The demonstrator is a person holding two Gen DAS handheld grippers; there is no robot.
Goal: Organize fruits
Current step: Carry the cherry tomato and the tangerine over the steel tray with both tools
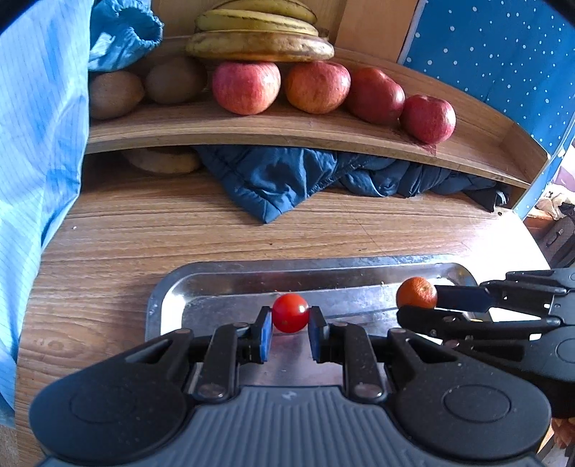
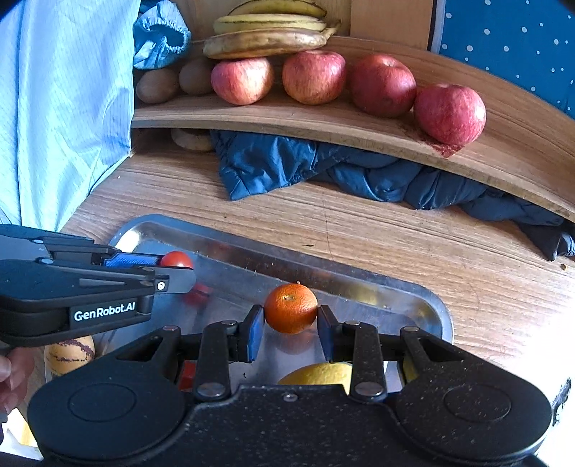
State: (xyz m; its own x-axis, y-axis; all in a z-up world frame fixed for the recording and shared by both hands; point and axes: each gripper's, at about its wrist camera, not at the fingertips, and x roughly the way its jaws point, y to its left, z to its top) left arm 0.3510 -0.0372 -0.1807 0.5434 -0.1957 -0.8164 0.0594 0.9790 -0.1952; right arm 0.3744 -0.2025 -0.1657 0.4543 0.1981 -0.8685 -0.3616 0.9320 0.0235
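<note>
My left gripper [image 1: 290, 325] is shut on a small red cherry tomato [image 1: 289, 312], held above the metal tray [image 1: 172, 287]. It also shows in the right wrist view [image 2: 172, 267] with the tomato [image 2: 178, 259] between its pads. My right gripper [image 2: 290, 328] is shut on a small orange mandarin [image 2: 291, 308] above the tray [image 2: 424, 305]. In the left wrist view the right gripper [image 1: 427, 301] holds the mandarin [image 1: 416, 292] at the tray's right end.
A wooden shelf [image 2: 323, 124] behind holds several red apples [image 2: 449, 113], kiwis [image 2: 156, 84] and bananas [image 2: 266, 34]. A dark blue jacket [image 2: 323, 165] lies under it. A yellow fruit [image 2: 320, 373] and a striped pale fruit [image 2: 68, 354] sit near the tray. A light blue sleeve [image 2: 64, 107] hangs left.
</note>
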